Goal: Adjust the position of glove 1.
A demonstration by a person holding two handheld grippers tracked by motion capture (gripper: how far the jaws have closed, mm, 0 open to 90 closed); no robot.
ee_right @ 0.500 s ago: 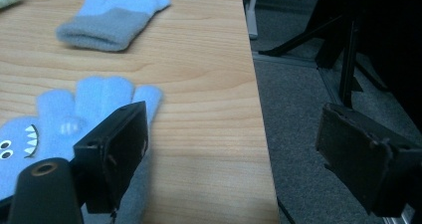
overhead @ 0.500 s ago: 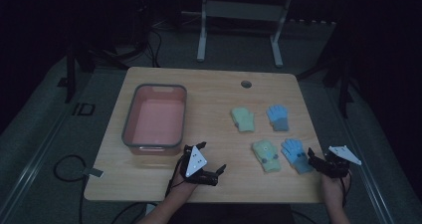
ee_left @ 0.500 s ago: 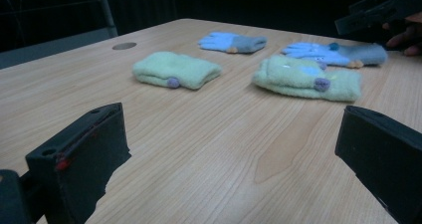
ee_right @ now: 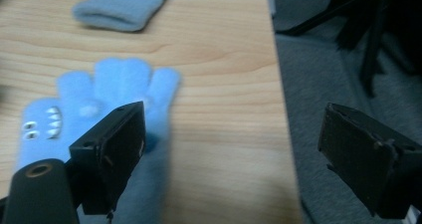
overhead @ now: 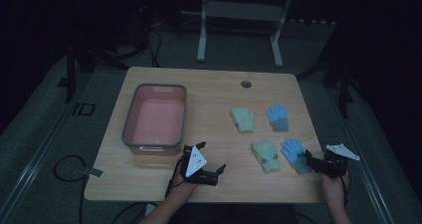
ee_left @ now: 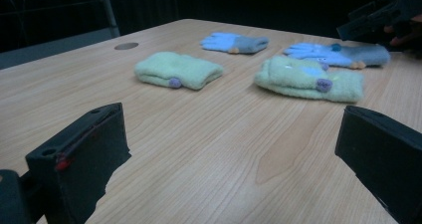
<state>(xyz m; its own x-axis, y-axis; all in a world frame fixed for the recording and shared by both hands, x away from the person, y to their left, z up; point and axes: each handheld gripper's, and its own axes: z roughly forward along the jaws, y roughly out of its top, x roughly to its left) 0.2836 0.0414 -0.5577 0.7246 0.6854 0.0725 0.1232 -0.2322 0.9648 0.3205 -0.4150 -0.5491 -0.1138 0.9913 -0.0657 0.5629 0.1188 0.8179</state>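
At the far left of the wooden table (overhead: 214,92) sits the pink bin (overhead: 155,117) with its grey rim, nothing in it that I can make out. Just near of its right corner my left gripper (overhead: 217,170) rests low over the bare wood, released, jaws spread wide with only tabletop between them; it points to the right toward the gloves.

Right of centre lie four small gloves in two rows. In the far row, the pale green glove (overhead: 243,119) lies to the left and the far blue glove (overhead: 278,117) with a grey cuff to its right, the two apart. In the near row, the green glove with a face (overhead: 266,156) lies just beside the near blue glove (overhead: 294,154), their edges close together or touching.

At the near right edge of the table I hold my right gripper (overhead: 308,162), released as well, jaws wide. One of its jaws hangs over the near blue glove's (ee_right: 94,109) cuff end, the other stands out past the table's right edge, over the floor. Neither pad presses on the glove.
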